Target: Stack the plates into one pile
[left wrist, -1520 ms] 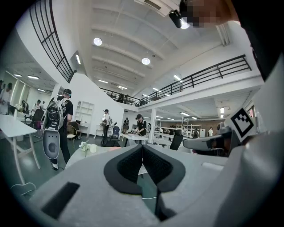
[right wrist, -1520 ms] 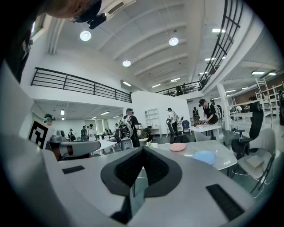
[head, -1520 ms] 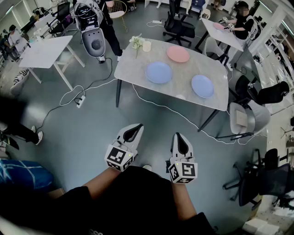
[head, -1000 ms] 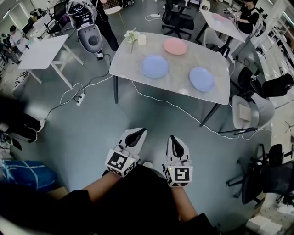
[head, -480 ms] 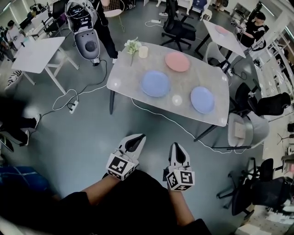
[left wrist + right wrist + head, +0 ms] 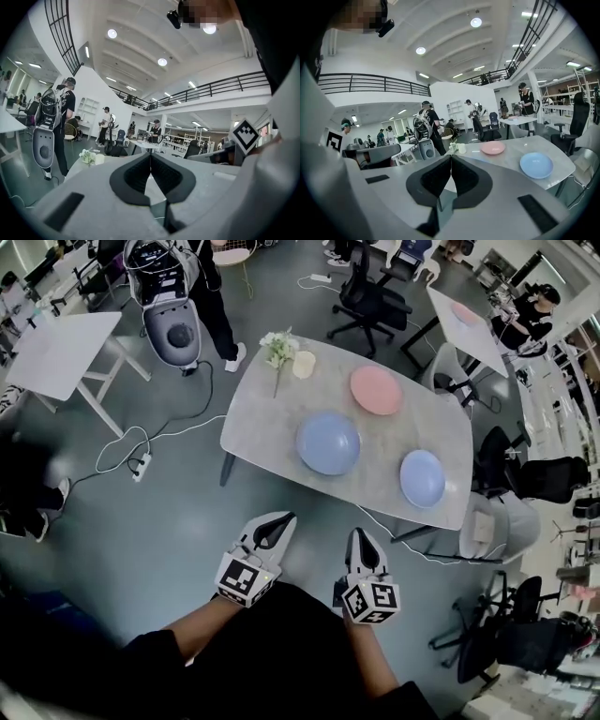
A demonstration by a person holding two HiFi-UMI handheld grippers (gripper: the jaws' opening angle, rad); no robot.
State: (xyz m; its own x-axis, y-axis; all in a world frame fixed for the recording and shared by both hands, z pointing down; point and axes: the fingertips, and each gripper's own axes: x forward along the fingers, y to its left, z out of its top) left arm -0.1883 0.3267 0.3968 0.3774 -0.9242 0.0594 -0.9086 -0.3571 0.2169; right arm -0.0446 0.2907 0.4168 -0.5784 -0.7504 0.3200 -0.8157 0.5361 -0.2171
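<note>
We record left gripper (image 6: pixel 283 517) and right gripper (image 6: pixel 361 533) empty, fingers pressed together, short of the worktop (image 6: pixel 265 418), where the pink plate (image 6: pixel 376 389), large blue plate (image 6: pixel 328 442) and small blue plate (image 6: pixel 423 478) lie apart.

A grey marble surface (image 6: pixel 272 418) carries three separate plates. The larger blue plate (image 6: pixel 328 442) lies near its middle, with the pink plate (image 6: pixel 376 389) at its 1 o'clock and the smaller blue plate (image 6: pixel 423 478) at its 4 o'clock. Flowers (image 6: pixel 278 350) and a cream cup (image 6: pixel 303 364) stand at 11 o'clock. At the view's 6 o'clock, the left claw (image 6: pixel 281 518) and right claw (image 6: pixel 362 534) hang over the floor (image 6: pixel 169 512), both closed and empty.
</note>
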